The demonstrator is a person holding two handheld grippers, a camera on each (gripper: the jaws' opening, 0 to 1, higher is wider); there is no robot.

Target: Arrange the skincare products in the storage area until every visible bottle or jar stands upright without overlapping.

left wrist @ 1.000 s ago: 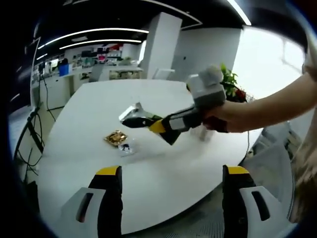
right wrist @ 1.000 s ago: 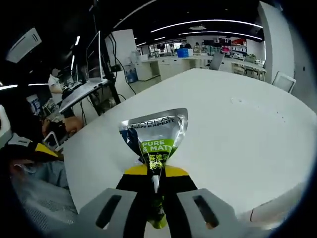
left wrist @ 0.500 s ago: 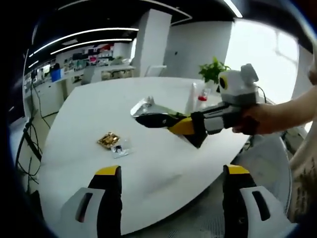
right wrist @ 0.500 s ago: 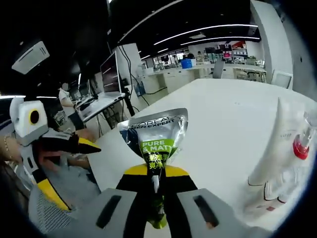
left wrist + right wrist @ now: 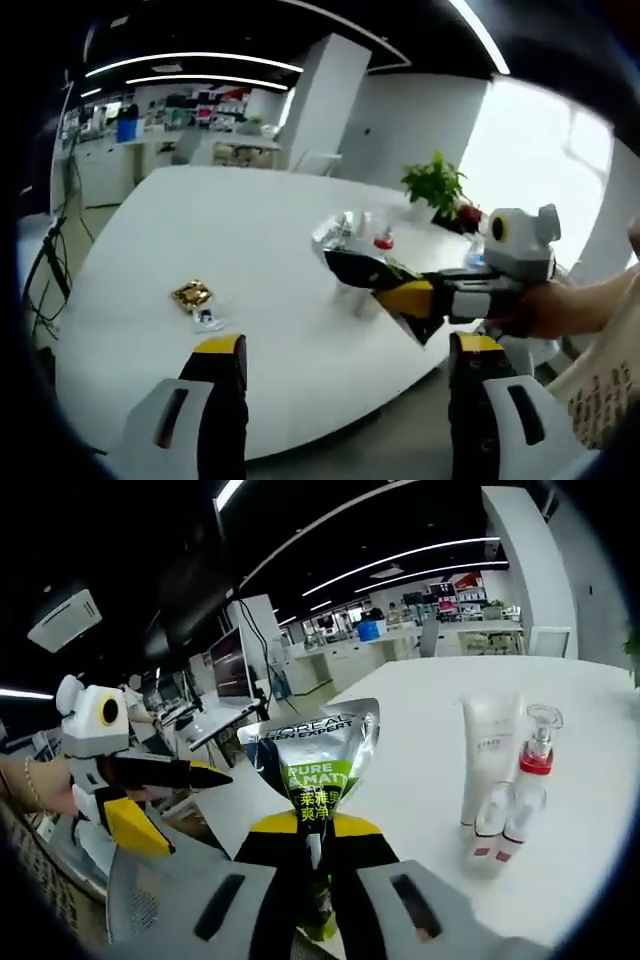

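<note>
My right gripper [image 5: 310,825] is shut on a silver L'Oreal tube [image 5: 312,745] with a green label, held in the air above the white table [image 5: 420,695]. A tall white tube [image 5: 490,748], a small bottle with a red collar [image 5: 538,748] and two little white tubes [image 5: 500,825] stand upright together on the table to its right. In the left gripper view the right gripper [image 5: 345,262] comes in from the right, carrying the silver tube [image 5: 335,232] just in front of the standing products [image 5: 383,243]. My left gripper [image 5: 347,345] is open and holds nothing.
A gold packet [image 5: 190,294] and a small clear sachet [image 5: 207,320] lie on the table's [image 5: 230,230] left half. A potted plant [image 5: 437,185] stands at the far edge. The left gripper [image 5: 190,805] hangs off the table's near edge, with desks and monitors behind it.
The right gripper has carried the silver tube rightward across the table to just beside the standing products, which have come into the right gripper view. The left gripper has stayed open.
</note>
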